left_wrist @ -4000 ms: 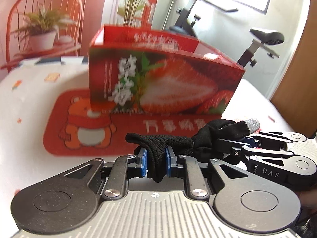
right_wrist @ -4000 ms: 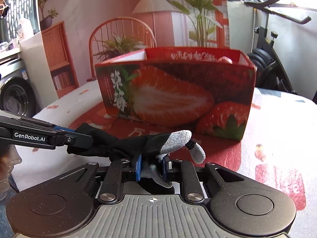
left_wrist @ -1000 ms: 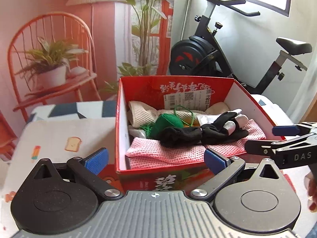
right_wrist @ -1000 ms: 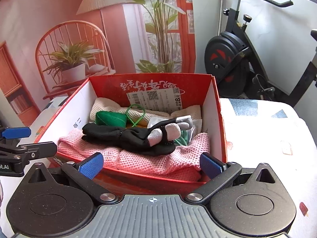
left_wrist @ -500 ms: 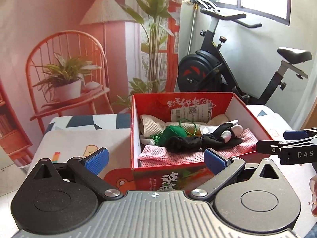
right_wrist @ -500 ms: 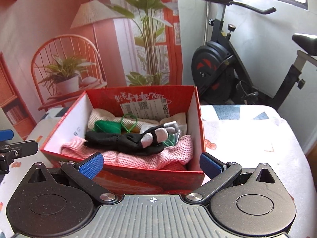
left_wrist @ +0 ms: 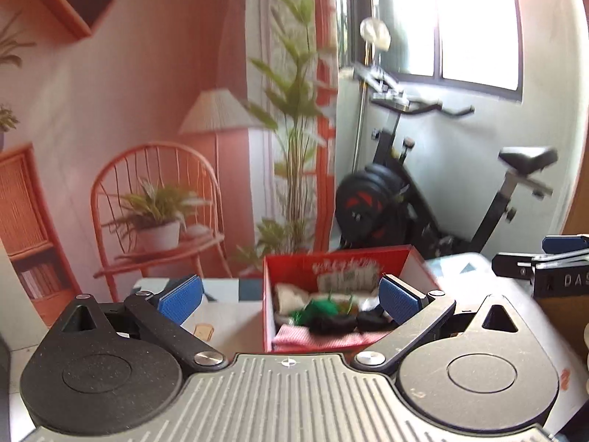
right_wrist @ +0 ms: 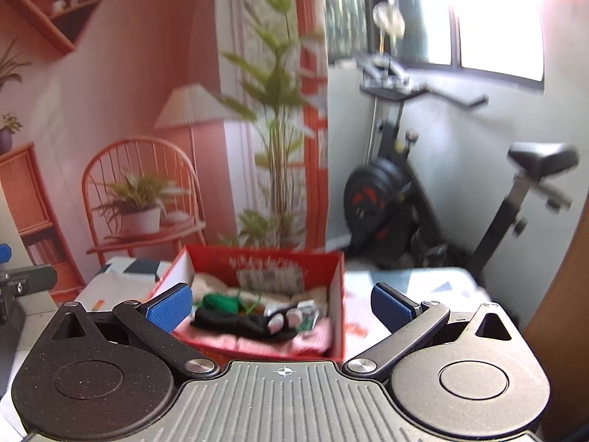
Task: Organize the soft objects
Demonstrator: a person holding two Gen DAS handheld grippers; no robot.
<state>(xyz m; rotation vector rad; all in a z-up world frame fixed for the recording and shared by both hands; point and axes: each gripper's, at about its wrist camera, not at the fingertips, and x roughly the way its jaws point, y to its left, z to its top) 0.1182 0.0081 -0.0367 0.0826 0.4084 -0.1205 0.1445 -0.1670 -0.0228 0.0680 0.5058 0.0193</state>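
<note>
Found the black glove lying inside the red box, across the pink knitted cloth, grey fingertips toward the right wall; beside it a green item and cream fabric further back. Judged the stowing step done for the glove: released, resting on the pile, touched by neither tool. Noted the left gripper and the right gripper both held back from the box, jaws spread wide and holding nothing, blue pads well apart. Saw no loose soft objects on the bare parts of the surface, so judged the task near complete or complete. Could not confirm this fully: near strip of the surface hidden under both gripper bodies, box front cut off, both views blurred. Could not identify the small items beneath the glove, nor read the label on the back wall.
</note>
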